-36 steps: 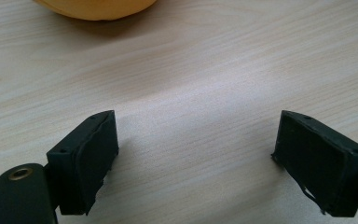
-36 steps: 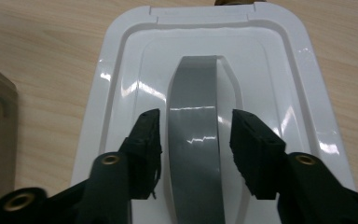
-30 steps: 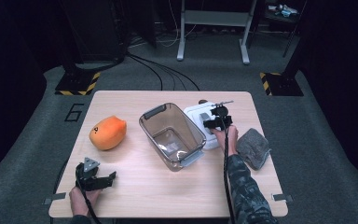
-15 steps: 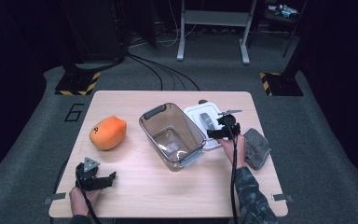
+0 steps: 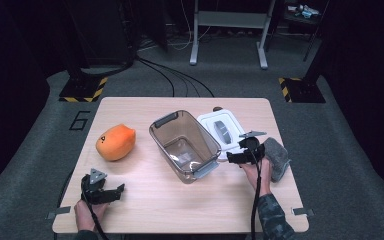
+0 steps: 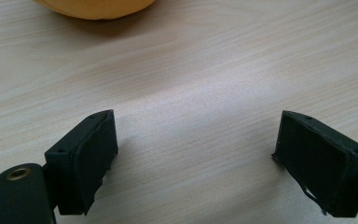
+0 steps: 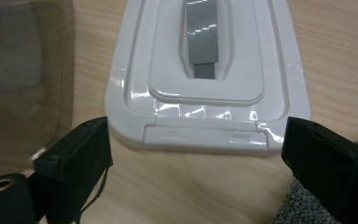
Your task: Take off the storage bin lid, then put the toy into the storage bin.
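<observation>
Wooden counter [image 5: 145,200]: right gripper [image 5: 241,158] fingers just opening, spread empty before white lid [image 7: 205,79]; left gripper [image 5: 111,193] fingers spread wide, empty.

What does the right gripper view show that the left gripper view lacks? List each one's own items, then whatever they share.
Right gripper view: a white plastic lid with a grey handle strip, the wall of a clear plastic container, and a corner of grey knitted cloth. Left gripper view: the lower edge of an orange rounded plush toy. Both: the light wooden table and a pair of black fingers standing apart with nothing between them.
</observation>
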`<move>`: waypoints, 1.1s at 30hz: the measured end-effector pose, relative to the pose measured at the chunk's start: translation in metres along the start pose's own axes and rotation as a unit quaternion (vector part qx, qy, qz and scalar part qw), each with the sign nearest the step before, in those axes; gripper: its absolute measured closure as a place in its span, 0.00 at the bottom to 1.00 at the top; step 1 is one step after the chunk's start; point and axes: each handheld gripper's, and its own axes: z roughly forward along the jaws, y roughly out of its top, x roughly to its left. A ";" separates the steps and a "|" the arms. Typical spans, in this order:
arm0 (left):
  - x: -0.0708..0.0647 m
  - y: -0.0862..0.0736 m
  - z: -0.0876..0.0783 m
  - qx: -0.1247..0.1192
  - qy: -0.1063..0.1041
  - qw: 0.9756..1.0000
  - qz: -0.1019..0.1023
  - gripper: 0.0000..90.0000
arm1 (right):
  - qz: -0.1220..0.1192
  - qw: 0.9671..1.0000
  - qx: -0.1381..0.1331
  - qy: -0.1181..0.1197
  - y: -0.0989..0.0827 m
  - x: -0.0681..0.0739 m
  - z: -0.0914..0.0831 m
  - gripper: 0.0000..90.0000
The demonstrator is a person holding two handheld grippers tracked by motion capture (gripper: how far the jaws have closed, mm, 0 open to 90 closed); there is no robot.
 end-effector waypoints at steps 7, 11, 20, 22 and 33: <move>0.000 0.000 0.001 -0.001 0.002 1.000 -0.001 0.13 | -0.021 1.000 -0.001 0.009 -0.018 0.008 -0.009 0.04; 0.000 0.001 0.000 0.002 0.003 1.000 0.000 0.13 | -0.025 1.000 0.001 0.010 -0.028 0.014 -0.012 0.03; 0.008 0.004 -0.002 -0.006 -0.001 1.000 -0.018 0.12 | -0.027 0.999 0.005 0.023 -0.055 0.025 -0.016 0.01; 0.009 0.006 -0.003 -0.014 0.002 1.000 -0.021 0.12 | -0.028 0.999 0.007 0.031 -0.060 0.027 -0.015 0.00; 0.025 0.047 -0.017 -0.052 0.011 0.998 -0.022 0.12 | -0.037 0.999 0.003 0.032 -0.085 0.038 -0.014 0.00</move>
